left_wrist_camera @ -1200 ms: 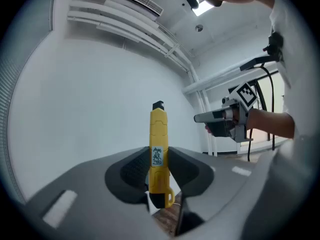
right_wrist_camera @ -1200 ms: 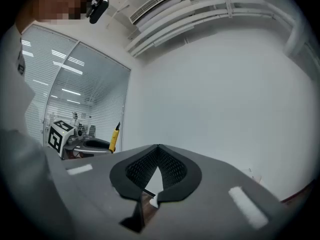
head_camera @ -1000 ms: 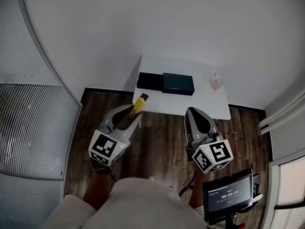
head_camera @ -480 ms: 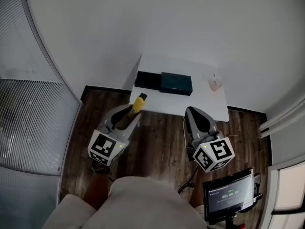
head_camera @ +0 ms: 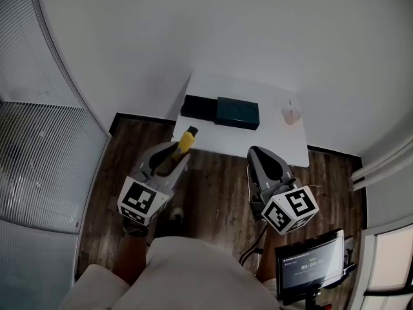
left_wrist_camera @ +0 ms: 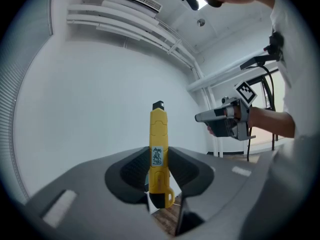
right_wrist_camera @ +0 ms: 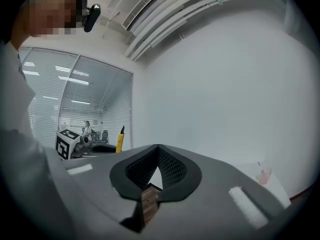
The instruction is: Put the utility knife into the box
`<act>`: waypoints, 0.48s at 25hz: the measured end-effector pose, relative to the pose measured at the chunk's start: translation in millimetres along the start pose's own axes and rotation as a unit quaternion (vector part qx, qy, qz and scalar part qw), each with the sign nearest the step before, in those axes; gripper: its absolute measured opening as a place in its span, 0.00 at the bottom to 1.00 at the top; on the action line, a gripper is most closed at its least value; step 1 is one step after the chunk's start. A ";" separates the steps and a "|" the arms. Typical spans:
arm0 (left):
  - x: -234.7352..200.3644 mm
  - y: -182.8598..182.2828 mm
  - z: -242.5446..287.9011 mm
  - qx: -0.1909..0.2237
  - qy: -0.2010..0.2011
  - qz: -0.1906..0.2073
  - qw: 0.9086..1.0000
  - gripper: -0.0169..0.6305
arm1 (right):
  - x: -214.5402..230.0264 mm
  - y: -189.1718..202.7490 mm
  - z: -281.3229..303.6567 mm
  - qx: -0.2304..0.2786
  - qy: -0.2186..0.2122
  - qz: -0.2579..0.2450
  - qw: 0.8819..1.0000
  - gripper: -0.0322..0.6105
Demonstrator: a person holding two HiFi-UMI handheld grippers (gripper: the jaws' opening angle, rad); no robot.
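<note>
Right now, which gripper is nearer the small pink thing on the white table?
Right. The right gripper hovers off the table's front edge, toward the pink thing's end. The left gripper, gripping the utility knife, is by the opposite end.

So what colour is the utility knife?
The utility knife is yellow, black-tipped; left gripper view shows it best.

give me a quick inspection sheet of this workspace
surface: white table, mostly bare
job's things: yellow utility knife in the left gripper, not yet at the table; dark box on table, black piece beside it
clutter: small pink item at the table's right end
grippers: left fingers shut on the knife; right gripper shut, empty
cables: one cable below right gripper
surroundings: wood floor, white wall, blinds left, screen lower right
</note>
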State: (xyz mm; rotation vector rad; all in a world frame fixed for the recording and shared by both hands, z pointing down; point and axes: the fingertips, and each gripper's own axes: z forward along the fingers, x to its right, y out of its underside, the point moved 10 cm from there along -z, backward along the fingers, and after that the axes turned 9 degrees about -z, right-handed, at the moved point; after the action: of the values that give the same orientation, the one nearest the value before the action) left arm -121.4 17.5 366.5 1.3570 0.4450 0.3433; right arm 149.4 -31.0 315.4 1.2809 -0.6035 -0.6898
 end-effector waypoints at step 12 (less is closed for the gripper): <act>-5.0 1.2 6.4 0.005 0.004 0.001 1.000 0.20 | -1.0 -6.4 -0.2 0.019 0.015 -0.027 0.999 0.05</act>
State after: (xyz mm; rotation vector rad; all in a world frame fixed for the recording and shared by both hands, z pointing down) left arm -122.6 9.9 369.2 1.3670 0.4530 0.3485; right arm 148.1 -31.0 309.0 1.3447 -0.5613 -0.7060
